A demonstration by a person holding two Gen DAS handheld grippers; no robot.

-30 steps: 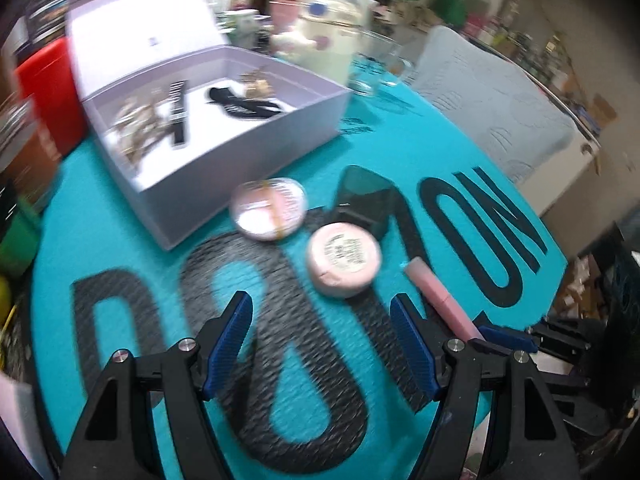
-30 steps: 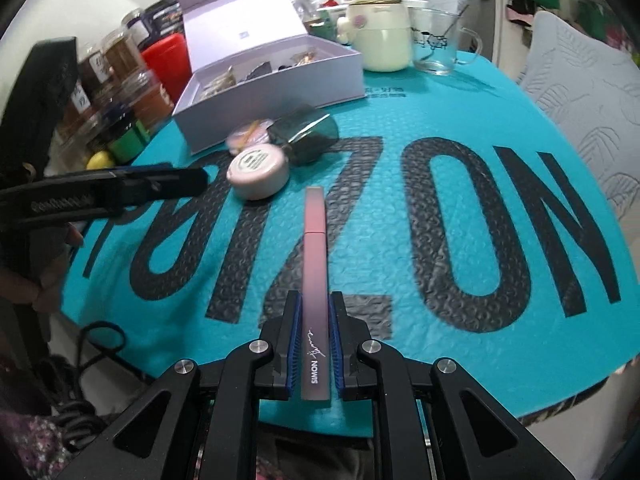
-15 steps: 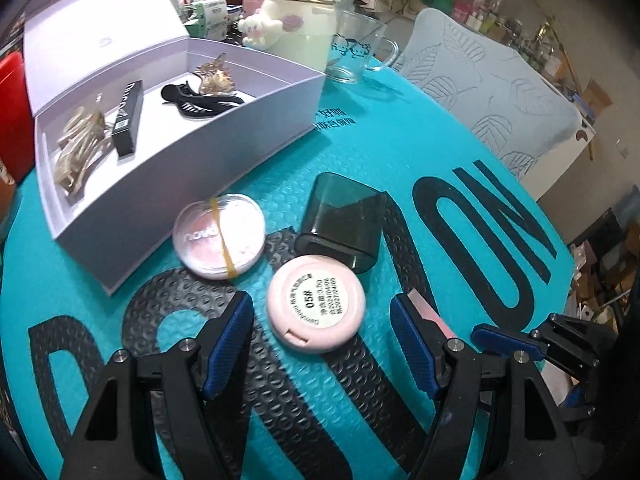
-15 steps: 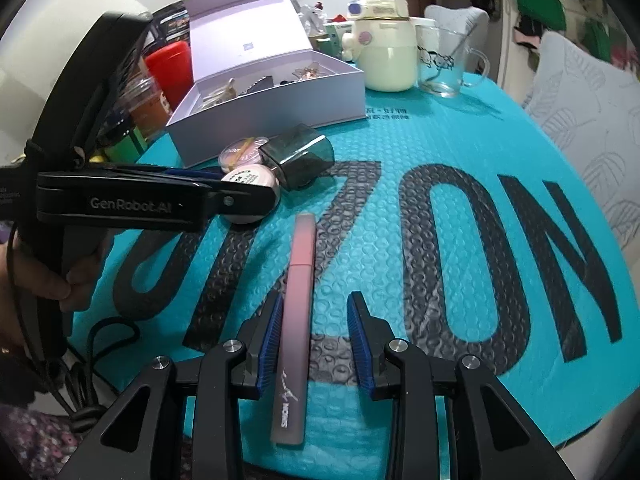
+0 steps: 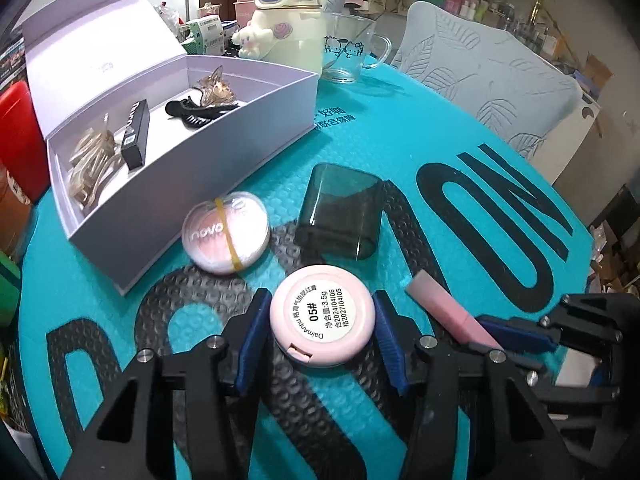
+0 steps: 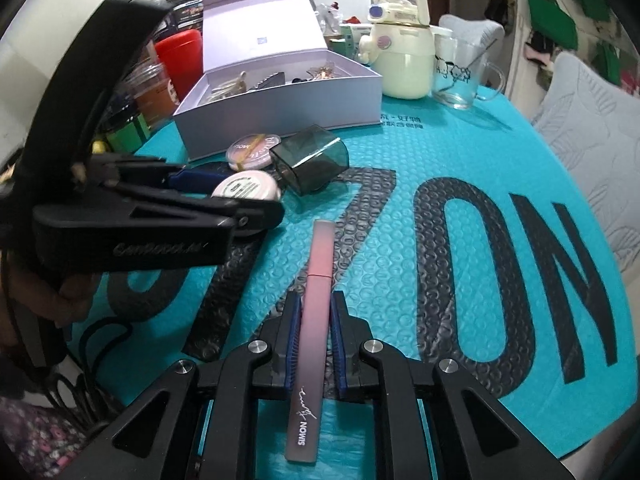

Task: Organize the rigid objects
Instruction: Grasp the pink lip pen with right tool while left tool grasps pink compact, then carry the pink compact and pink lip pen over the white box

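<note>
My left gripper (image 5: 320, 340) has its blue pads on both sides of a round pink compact (image 5: 322, 315) with a white label; the pads touch or nearly touch its rim. My right gripper (image 6: 314, 340) has closed around a long pink tube (image 6: 311, 332) that lies on the teal mat (image 6: 400, 152). The tube also shows in the left wrist view (image 5: 452, 315). A clear round blush case (image 5: 226, 232) with a yellow band and a dark translucent case (image 5: 340, 210) lie by the open lilac box (image 5: 224, 120).
The box holds hair clips (image 5: 204, 108), a black stick (image 5: 136, 134) and gold clips (image 5: 90, 164). A cream kettle-shaped bottle (image 5: 290, 36) and a glass mug (image 5: 348, 54) stand behind it. Jars (image 6: 160, 80) line the left edge. A pale cushioned chair (image 5: 488, 76) stands at right.
My left gripper moved forward and narrowed around the pink compact. My right gripper, shut on the tube one second ago and open half a second ago, has closed on it again.
</note>
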